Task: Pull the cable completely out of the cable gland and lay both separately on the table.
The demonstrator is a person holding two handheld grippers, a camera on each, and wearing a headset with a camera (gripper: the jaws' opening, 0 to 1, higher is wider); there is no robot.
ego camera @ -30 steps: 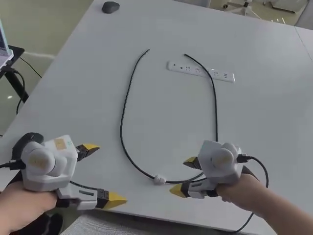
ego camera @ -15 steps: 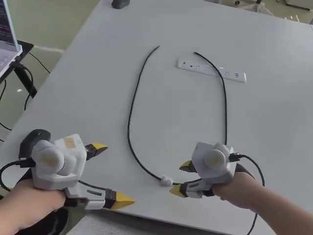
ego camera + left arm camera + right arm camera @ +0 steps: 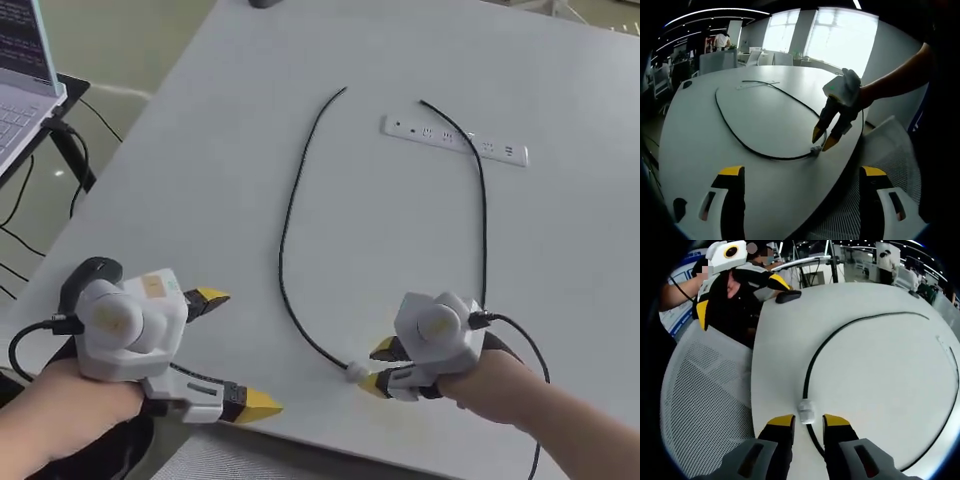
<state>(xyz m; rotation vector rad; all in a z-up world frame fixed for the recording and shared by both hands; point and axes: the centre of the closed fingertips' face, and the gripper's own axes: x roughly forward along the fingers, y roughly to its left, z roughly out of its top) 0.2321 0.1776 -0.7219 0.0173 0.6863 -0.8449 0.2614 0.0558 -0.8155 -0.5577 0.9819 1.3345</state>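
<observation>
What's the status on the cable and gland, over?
Left tool open, idle at table edge. Right tool open, jaws straddling cable beside gland. Cable threaded through gland, both flat on table. Power strip under far cable run.

Nothing legible shows in any view. In the head view, the laptop (image 3: 20, 95) at the upper left has a dark screen with rows of pale text, too small to read. A small orange sticker (image 3: 152, 287) on the body of the left gripper (image 3: 250, 350) is blurred. Any marks on the power strip (image 3: 455, 141) lying on the counter (image 3: 200, 200) cannot be made out.
</observation>
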